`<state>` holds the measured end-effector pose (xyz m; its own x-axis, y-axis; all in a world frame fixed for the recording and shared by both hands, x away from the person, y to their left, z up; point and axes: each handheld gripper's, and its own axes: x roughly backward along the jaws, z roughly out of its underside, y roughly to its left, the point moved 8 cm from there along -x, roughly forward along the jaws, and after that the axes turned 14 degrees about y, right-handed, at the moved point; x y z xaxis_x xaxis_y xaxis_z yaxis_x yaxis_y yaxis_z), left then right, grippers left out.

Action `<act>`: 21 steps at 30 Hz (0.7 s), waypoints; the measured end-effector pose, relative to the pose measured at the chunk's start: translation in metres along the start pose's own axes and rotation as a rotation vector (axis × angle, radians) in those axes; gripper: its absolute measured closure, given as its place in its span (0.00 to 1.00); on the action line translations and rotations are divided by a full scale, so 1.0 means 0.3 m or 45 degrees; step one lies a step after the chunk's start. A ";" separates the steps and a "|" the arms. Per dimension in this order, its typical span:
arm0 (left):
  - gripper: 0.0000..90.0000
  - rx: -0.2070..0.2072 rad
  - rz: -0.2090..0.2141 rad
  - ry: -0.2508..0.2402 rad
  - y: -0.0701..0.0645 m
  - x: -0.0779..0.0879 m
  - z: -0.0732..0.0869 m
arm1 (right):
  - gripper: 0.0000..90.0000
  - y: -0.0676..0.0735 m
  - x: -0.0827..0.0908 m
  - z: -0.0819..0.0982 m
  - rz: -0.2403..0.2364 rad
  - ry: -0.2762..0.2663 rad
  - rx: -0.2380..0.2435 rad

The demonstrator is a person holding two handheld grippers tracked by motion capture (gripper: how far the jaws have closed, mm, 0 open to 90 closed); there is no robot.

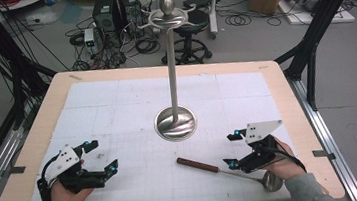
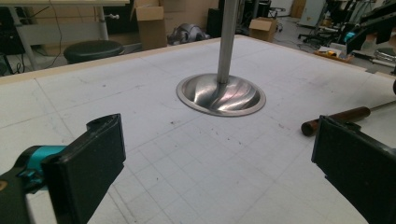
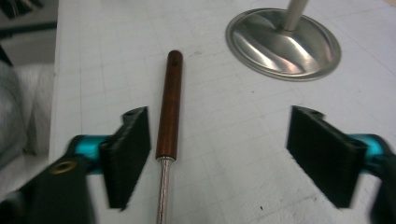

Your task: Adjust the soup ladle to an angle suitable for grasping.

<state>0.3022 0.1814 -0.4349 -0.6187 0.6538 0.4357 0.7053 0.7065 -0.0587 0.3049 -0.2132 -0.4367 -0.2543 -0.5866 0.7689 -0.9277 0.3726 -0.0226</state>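
Both grippers open, ladle waiting on the table

The right gripper point(image 1: 233, 149) has its 2 jaws apart, straddling the ladle point(image 3: 169, 105) near where the wooden handle meets the metal shaft; the left gripper point(image 1: 100, 157) is open too, holding nothing. Likely a pre-grasp: next, lower and close on the handle, perhaps to hang it on the stand point(image 1: 176, 123).

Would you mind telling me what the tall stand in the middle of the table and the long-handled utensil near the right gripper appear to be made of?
The tall silvery stand looks like polished metal, probably steel: its domed base mirrors light in streaks. The long utensil's dark brown handle looks like smooth wood, with a small hole near its end; its thin shaft and bowl look like shiny metal.
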 end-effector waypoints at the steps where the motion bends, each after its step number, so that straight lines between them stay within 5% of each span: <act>1: 0.04 0.001 0.000 0.002 0.000 0.000 0.001 | 0.17 -0.004 0.006 0.002 -0.002 -0.002 -0.019; 13: 0.04 0.004 0.004 -0.007 -0.002 0.009 0.001 | 0.17 0.047 0.000 0.064 -0.142 0.250 -0.071; 21: 0.04 -0.001 0.000 -0.001 -0.006 0.008 0.003 | 0.17 0.051 -0.008 0.091 -0.108 0.352 -0.076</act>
<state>0.2991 0.1822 -0.4346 -0.6190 0.6538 0.4352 0.7055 0.7064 -0.0578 0.2840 -0.2257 -0.4564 -0.0846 -0.4026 0.9115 -0.9227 0.3770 0.0809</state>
